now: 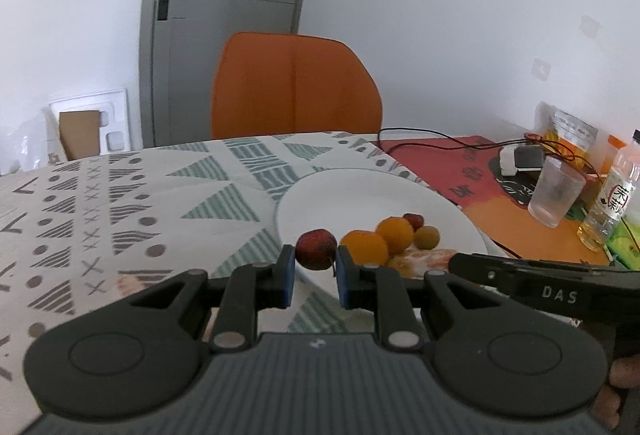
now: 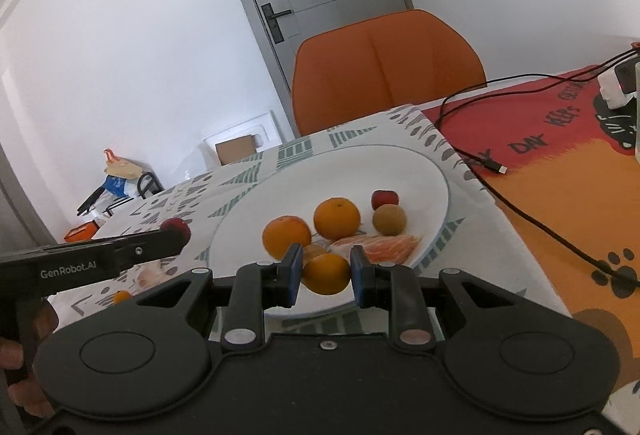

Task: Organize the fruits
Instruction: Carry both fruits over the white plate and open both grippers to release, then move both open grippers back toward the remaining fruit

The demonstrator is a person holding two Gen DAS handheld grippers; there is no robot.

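Observation:
My left gripper (image 1: pixel 316 265) is shut on a small dark red fruit (image 1: pixel 315 248) and holds it above the near left rim of the white plate (image 1: pixel 340 195). My right gripper (image 2: pixel 326 273) is shut on a small orange (image 2: pixel 326 274) above the plate's near edge (image 2: pixel 280 187). On the plate lie two oranges (image 2: pixel 336 217), a brownish round fruit (image 2: pixel 389 219), a small red fruit (image 2: pixel 384 199) and peeled orange segments (image 2: pixel 380 247). The left gripper with its red fruit (image 2: pixel 178 229) shows at the left in the right wrist view.
An orange chair (image 1: pixel 294 91) stands at the table's far side. A black cable (image 2: pixel 520 203) runs over the red-orange mat (image 2: pixel 560 139). A glass (image 1: pixel 554 191), a bottle (image 1: pixel 610 203) and packets stand at the right. A small orange piece (image 2: pixel 121 297) lies on the patterned cloth.

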